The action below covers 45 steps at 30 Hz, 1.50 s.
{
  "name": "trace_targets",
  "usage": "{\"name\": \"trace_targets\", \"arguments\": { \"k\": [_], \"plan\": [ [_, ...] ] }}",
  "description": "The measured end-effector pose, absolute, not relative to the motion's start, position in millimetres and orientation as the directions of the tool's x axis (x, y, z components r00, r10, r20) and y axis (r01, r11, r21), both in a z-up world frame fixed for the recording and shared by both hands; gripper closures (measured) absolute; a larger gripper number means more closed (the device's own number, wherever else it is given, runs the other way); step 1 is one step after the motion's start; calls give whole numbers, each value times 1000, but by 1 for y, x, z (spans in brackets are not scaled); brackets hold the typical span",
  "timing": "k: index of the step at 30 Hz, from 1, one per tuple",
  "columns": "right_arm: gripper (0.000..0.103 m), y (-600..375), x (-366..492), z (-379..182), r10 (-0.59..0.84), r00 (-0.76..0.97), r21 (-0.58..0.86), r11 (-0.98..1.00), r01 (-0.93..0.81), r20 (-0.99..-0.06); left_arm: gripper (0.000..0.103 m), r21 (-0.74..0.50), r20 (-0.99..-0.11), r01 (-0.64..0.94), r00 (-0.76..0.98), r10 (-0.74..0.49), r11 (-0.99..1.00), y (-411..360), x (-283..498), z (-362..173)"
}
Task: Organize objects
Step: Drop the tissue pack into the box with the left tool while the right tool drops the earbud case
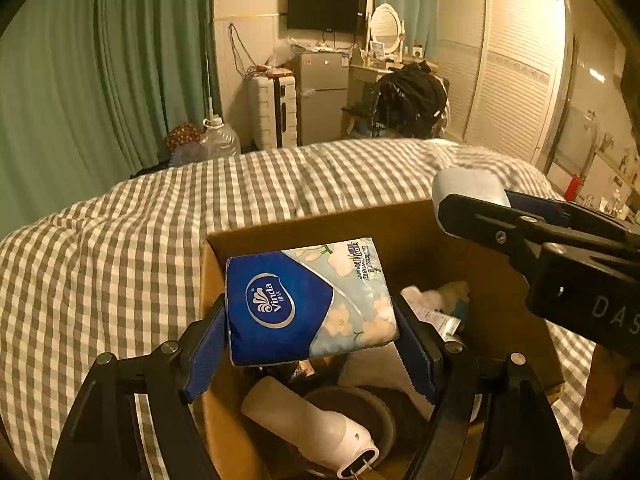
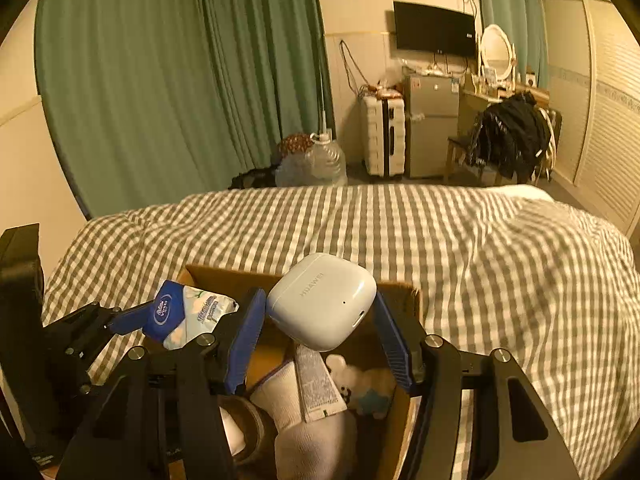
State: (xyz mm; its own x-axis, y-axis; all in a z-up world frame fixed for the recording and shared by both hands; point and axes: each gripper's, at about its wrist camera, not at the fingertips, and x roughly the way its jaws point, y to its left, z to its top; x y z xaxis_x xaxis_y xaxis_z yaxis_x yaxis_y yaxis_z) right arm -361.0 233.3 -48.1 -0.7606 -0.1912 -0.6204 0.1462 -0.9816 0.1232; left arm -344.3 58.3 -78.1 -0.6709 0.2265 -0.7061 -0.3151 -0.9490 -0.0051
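L tool (image 1: pixel 312 340) clamps Vinda tissue pack (image 1: pixel 308 300), R tool (image 2: pixel 320 328) clamps Huawei earbud case (image 2: pixel 322 306); both over cardboard box (image 1: pixel 400 220) on bed. Lower each into a free gap before release, one at a time, avoid tool clash

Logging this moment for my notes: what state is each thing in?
Left claw: shut on tissue pack.
Tissue pack: held above box.
Right claw: shut on earbud case.
Earbud case: lid closed, held above box.
Box: open, partly filled.
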Motion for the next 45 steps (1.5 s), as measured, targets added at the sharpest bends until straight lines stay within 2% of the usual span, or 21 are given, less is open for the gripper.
{"name": "trace_targets", "arguments": {
  "k": [15, 17, 20, 23, 31, 38, 45],
  "plan": [
    [47, 229, -364, -87, -171, -695, 102, -985, 140, -698, 23, 30, -752, -358, -623, 215, -933, 75, -345, -105],
    [46, 229, -363, -89, -174, -691, 103, -984, 144, -702, 21, 45, -753, -359, -625, 204, -932, 79, -346, -105],
    [45, 229, -363, -88, -175, -692, 105, -984, 142, -701, 11, 43, -738, -356, -641, 210, -933, 81, -345, -104],
    [31, 230, -359, -83, -168, -718, 102, -986, 134, -676, 5, 24, -719, -355, -655, 230, -935, 76, -339, -99],
    [25, 232, -354, -54, -164, -778, 114, -986, 120, -606, 4, 50, -676, -303, -711, 192, -952, 67, -329, -73],
    [15, 245, -326, -3, -135, -848, 129, -988, 80, -512, 4, 24, -597, -238, -783, 177, -971, 49, -304, -21],
    [10, 251, -271, 58, -102, -907, 108, -992, 63, -410, 3, -3, -510, -201, -842, 174, -980, 35, -260, 37]
  ]
}}
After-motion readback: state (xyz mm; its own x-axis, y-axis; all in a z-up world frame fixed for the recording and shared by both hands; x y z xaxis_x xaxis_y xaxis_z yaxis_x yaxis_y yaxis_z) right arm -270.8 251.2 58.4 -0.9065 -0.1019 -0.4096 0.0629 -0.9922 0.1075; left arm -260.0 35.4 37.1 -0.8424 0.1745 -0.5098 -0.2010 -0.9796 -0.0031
